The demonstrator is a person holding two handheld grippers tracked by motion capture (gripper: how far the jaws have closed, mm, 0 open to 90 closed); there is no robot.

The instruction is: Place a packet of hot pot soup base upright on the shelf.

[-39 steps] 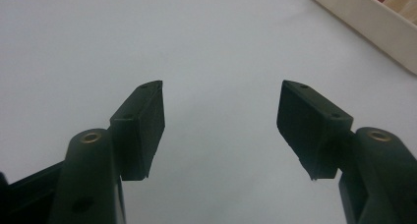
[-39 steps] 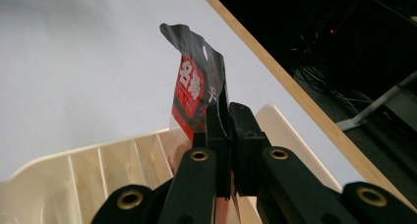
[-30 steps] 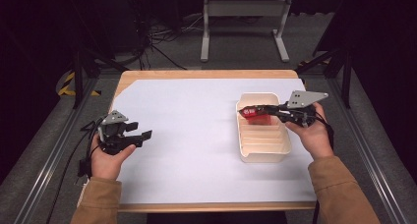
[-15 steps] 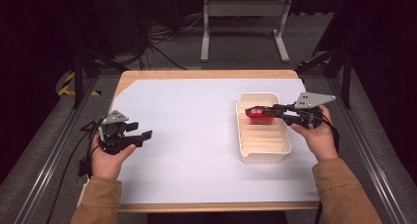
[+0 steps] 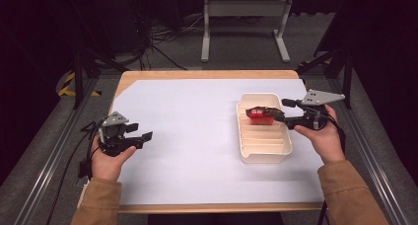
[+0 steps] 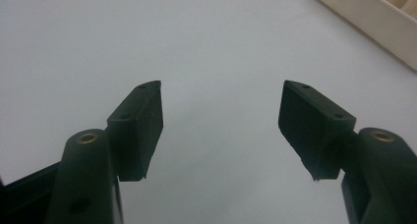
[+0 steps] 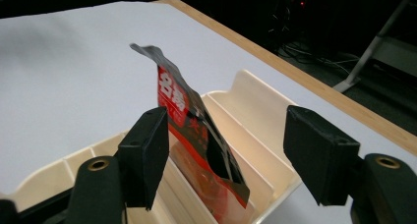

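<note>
Where white covering meets wooden rim, surface (image 5: 197, 111): one, rectangular, wood edge exposed along far side and near side, dark floor beyond on all sides. Broad bare white expanse across middle and left, unobstructed between the two grippers. Tray (image 5: 265, 148): one, cream, long, divided by cross-walls into several slots, standing right of centre, well clear of far edge, its right wall near the surface's right edge. Packet (image 5: 261, 113): one, red with black trim and white characters, standing tilted in the tray's farthest slot, upper end rising above the rim. Left gripper (image 5: 140, 137): one, held in left hand (image 5: 109, 155) low over the left part of the surface, jaws spread wide, nothing between them, bare white sheet ahead, tray corner at upper right of left gripper view. Right gripper (image 5: 276, 114): one, held in right hand (image 5: 323, 136) at the tray's right side, jaws spread apart, reaching over the far slot; packet just beside one jaw, touching or not cannot tell.
</note>
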